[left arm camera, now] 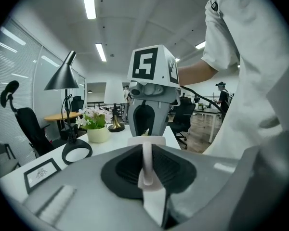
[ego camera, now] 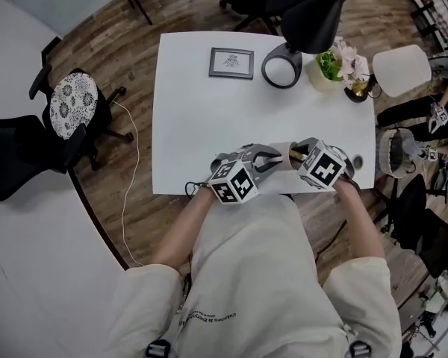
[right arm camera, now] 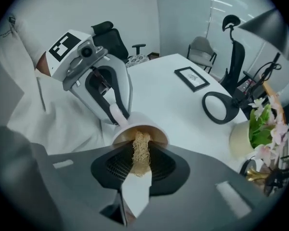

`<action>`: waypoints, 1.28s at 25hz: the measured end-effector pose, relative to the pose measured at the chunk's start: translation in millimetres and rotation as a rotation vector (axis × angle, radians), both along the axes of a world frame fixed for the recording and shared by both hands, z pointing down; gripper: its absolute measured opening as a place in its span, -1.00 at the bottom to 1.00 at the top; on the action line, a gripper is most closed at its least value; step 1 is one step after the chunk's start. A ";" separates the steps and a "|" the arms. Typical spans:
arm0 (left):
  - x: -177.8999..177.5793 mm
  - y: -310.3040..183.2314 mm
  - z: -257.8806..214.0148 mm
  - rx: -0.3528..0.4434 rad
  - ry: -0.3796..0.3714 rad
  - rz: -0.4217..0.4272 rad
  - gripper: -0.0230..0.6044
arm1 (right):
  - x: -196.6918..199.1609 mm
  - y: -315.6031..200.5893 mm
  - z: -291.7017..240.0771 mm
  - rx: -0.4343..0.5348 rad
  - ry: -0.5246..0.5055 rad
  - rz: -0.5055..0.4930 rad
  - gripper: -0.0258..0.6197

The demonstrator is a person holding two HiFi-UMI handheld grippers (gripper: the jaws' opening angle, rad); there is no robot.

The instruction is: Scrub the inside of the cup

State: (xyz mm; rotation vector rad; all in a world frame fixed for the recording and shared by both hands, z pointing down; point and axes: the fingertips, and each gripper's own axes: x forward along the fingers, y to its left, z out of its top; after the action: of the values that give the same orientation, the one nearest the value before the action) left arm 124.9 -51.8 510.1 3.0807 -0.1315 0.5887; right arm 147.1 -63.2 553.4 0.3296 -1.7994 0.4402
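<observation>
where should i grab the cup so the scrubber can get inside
By the handle, coming from the outer side of the cup. The loop sticks out from the wall and is thin enough for jaws to close on, as the left gripper does. That leaves the open mouth free for the scrubber in the right gripper.

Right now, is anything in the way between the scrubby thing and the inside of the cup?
No, nothing visible blocks it. The scrubber, clamped in the right gripper, reaches straight into the cup through its open mouth. The left gripper holds the cup by its handle.
</observation>
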 end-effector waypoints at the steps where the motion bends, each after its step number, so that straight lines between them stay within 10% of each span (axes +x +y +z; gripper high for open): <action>1: -0.2 0.2 4.0 -0.013 0.004 -0.003 -0.77 | 1.2 4.4 4.0 -0.033 0.008 -0.004 -0.60; 10: -3.4 3.3 28.8 -0.060 0.014 -0.012 -0.77 | 10.1 22.0 -3.1 -0.215 -0.281 0.303 -0.60; 20: 2.6 -57.4 34.8 -0.085 0.157 -0.206 -0.77 | 73.9 -5.1 -52.9 0.354 -0.398 0.685 -0.60; 32: -47.4 -42.0 73.4 -0.181 0.091 -0.402 -0.79 | 43.4 -6.0 -54.8 0.399 -0.603 0.652 -0.60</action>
State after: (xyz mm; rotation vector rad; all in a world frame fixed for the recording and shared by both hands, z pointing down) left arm 77.6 -93.8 583.5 2.7816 -0.6391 0.4136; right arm 190.5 -69.2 498.6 1.1819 -2.3502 0.6793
